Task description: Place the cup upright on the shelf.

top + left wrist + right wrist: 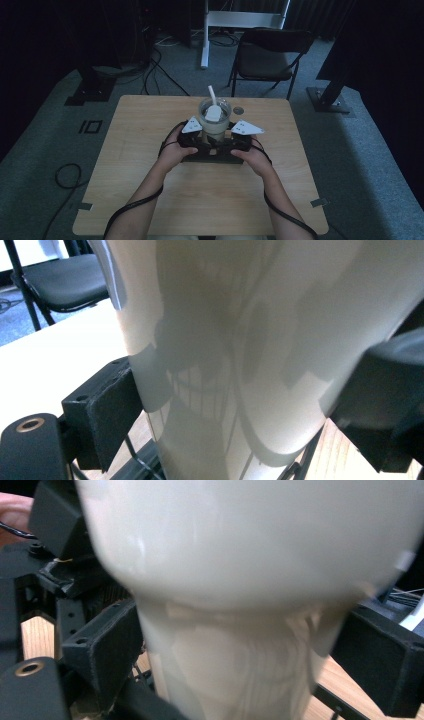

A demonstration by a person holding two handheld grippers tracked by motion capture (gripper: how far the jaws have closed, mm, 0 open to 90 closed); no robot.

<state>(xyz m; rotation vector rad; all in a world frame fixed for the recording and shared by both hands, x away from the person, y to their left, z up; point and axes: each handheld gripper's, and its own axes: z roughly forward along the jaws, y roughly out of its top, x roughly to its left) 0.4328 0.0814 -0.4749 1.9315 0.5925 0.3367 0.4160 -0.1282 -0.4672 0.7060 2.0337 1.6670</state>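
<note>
clear cup (215,124) w/ straw is stood mid table (130,150), clamped low down by left gripper (196,136) & right gripper (234,137), fingers (107,407) pinching both sides; forearms are angled inward, hands level.

A clear plastic cup (215,122) of pale, creamy drink stands upright near the far middle of the bench (150,130), with a white straw (212,95) leaning out of its top.
</note>
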